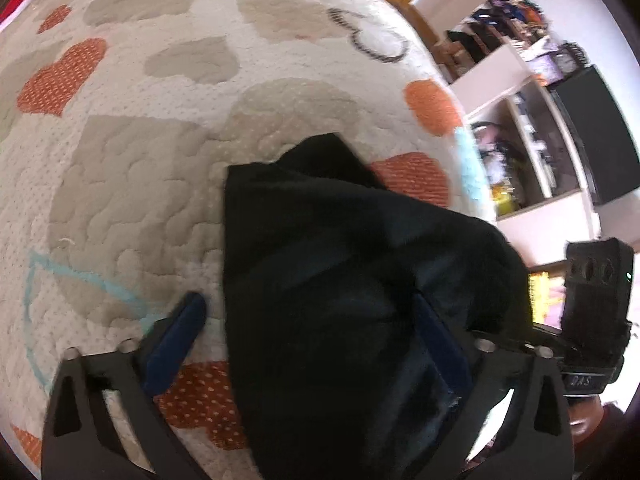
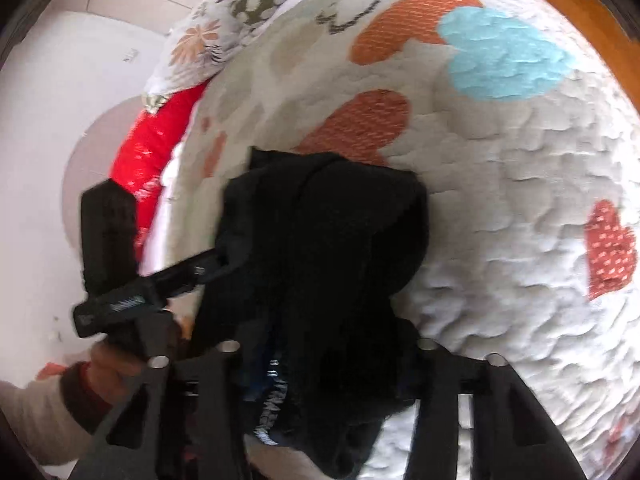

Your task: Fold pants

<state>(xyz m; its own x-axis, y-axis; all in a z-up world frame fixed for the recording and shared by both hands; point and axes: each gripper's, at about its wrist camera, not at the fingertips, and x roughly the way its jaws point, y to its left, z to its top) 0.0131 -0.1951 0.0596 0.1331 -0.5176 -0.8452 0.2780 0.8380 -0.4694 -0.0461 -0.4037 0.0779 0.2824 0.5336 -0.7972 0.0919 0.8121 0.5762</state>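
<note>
Black fabric fills the middle of both my views: the pants (image 1: 340, 280) lie bunched on the quilted bedspread (image 1: 132, 184), a white cover printed with orange, beige and pale blue hearts. The bundle sits near the bed's edge.

From my left wrist, my left gripper (image 1: 316, 320) stands fairly wide. Its left blue finger (image 1: 176, 340) is bare and rests on or just above the bedspread, beside the cloth's edge and not touching it as far as I can see. The other blue finger is half buried in the dark folds, which drape over it. The pads are not pressing together on the cloth, so I read this gripper as spread around the pants rather than clamped on them.

From my right wrist, the pants (image 2: 328, 248) hang in a thick heap across my right gripper (image 2: 324, 364). The cloth covers both fingertips, so I cannot tell whether they pinch it or merely sit under it. A strip of printed white lettering shows low in the folds.

Beyond the bed in the left view stands a white shelf unit (image 1: 516, 92) crowded with small things. In the right view a red pillow (image 2: 152, 152) and a flowered pillow (image 2: 196, 52) lie at the bed's far side.
</note>
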